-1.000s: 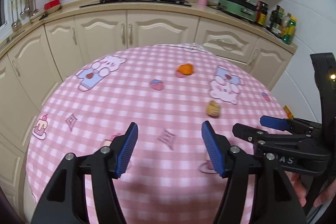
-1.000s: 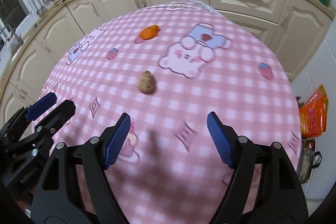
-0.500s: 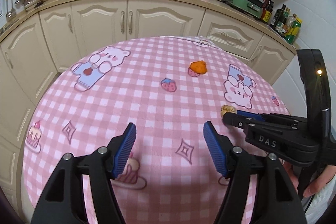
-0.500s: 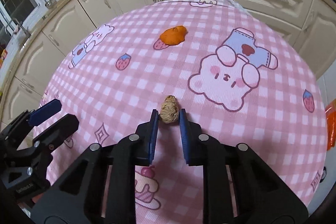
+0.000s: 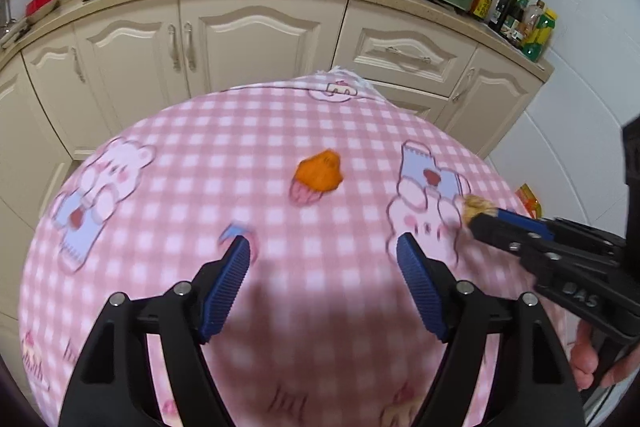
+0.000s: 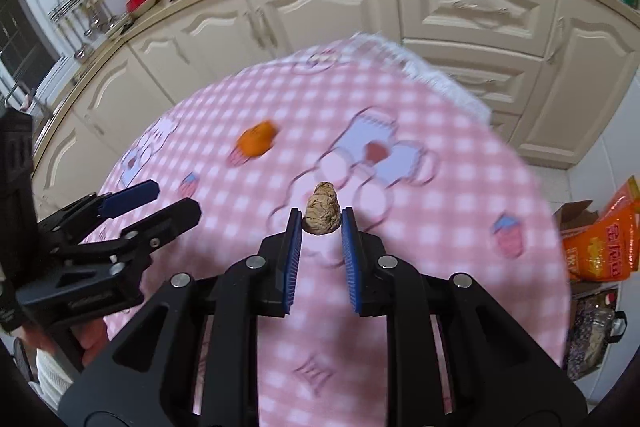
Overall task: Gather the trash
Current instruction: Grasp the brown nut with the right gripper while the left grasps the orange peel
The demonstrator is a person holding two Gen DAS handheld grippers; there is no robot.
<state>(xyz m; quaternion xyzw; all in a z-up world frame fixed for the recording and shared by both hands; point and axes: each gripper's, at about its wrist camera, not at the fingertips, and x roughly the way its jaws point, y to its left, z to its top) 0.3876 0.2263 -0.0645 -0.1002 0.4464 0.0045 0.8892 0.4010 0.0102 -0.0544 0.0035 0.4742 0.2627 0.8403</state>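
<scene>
Both tools rose: right tool (image 6: 318,227) pinching brown scrap (image 6: 323,210), left tool (image 5: 324,263) agape.

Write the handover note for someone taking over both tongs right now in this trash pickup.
Right tongs: shut on the tan crumpled scrap, held above the pink checked tablecloth.
Left tongs: open, holding nothing, pointed toward the orange scrap.
Orange scrap lies on the cloth, untouched, near the table's middle.
Done: tan scrap picked up.
Left: drop it in a bin (none in view), then collect the orange scrap.
</scene>
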